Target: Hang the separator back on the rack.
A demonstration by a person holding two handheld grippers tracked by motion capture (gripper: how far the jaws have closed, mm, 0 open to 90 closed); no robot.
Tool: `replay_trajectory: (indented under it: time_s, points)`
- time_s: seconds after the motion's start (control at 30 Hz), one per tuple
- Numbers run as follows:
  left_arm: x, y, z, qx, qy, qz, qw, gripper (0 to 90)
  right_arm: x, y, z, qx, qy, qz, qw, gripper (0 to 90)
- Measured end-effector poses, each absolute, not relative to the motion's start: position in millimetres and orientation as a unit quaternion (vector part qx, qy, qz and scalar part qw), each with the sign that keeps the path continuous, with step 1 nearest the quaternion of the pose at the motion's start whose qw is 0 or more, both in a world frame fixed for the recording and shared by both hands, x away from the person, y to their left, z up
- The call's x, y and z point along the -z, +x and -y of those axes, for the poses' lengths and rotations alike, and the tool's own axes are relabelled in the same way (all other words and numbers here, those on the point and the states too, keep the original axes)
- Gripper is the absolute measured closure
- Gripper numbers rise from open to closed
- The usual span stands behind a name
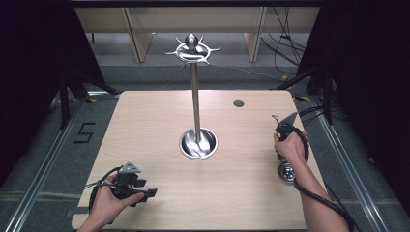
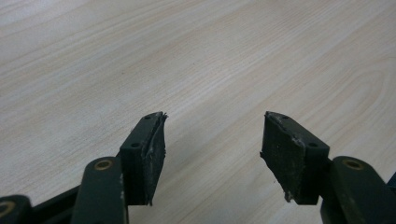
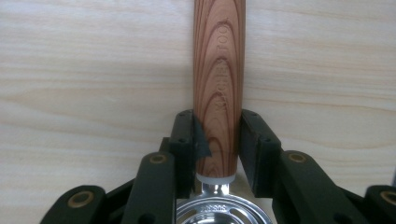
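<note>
At the table's (image 1: 145, 125) right edge, the wooden-handled utensil (image 3: 219, 93) is clamped by the right gripper (image 3: 218, 149); hanging on the rack (image 1: 195, 50) is still left. Left gripper (image 2: 212, 154) is held wide open, empty.

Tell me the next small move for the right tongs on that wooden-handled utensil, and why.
Probably lift it straight up. The right tongs already clamp the wooden handle near its metal head, flat on the table; the hook stand waits empty.
</note>
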State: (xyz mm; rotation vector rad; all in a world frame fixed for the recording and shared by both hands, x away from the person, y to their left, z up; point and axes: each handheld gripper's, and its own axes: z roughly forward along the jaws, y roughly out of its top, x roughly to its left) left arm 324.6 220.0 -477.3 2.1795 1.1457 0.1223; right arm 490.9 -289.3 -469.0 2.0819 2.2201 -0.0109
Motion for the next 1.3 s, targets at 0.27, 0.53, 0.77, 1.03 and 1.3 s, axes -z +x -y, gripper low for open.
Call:
replay_trajectory:
  time_s: [0.27, 0.53, 0.77, 1.03, 1.3]
  points:
    - [477, 324, -220, -0.050, 0.830, -0.444, 0.334, 39.0, 458, 472, 300, -0.076, 0.668, -0.738, 0.057, 69.2]
    - [477, 324, -220, -0.051, 0.829, -0.445, 0.334, 38.9, 447, 448, 311, -0.156, 0.639, -0.749, 0.083, 69.3]
    - [477, 324, -220, -0.051, 0.828, -0.447, 0.335, 38.8, 440, 422, 319, -0.219, 0.602, -0.757, 0.126, 69.3]
    - [476, 324, -221, -0.052, 0.828, -0.445, 0.338, 38.8, 431, 402, 326, -0.278, 0.544, -0.772, 0.174, 69.4]
    - [476, 323, -221, -0.053, 0.826, -0.446, 0.340, 38.8, 424, 387, 321, -0.326, 0.526, -0.760, 0.200, 69.3]
